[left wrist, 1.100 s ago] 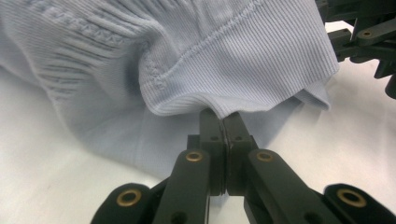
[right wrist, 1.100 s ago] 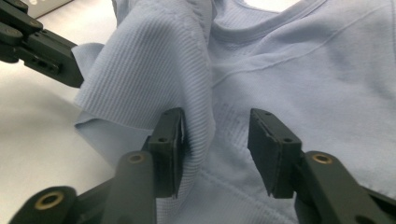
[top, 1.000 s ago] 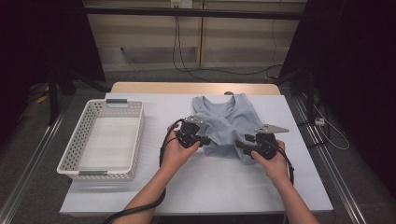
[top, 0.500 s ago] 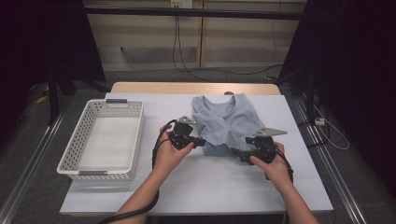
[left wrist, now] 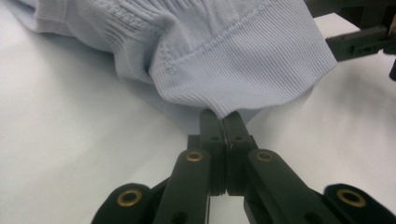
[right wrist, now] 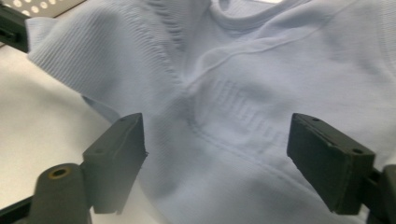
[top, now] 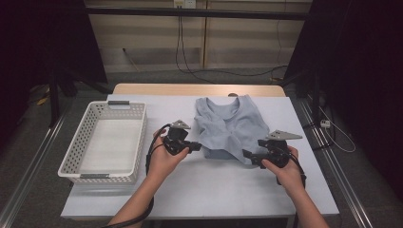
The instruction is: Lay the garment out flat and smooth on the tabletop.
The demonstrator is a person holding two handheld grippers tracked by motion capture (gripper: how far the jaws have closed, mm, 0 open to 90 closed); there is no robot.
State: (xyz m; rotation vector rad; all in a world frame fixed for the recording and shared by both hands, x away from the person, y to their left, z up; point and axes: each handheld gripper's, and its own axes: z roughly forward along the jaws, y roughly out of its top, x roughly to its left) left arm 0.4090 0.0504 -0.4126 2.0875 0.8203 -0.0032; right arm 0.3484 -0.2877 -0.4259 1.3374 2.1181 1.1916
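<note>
Here the white counter [top: 214, 190] carries everything, and it is the biggest thing in the high view. On its left part stands a white basket [top: 76, 156] with holes in its walls. To the right of the basket, near the far edge of the counter, lies a light blue ribbed top [top: 228, 126]. Its neck opening points away from the person, and its near part is folded over and bunched.

The left tongs [top: 196, 147] are at the near left edge of the top, between the basket and the top. In the left gripper view their two black jaws are pressed together, and a fold of the top's hem [left wrist: 224, 109] is pinched between them, so the cloth rises a little from the counter there.

The right tongs [top: 248, 155] are at the near right corner of the top. In the right gripper view the two jaws stand wide apart, with the cloth [right wrist: 233, 116] lying between and behind them, and the pads do not press on it. These jaws have just been opening.
</note>
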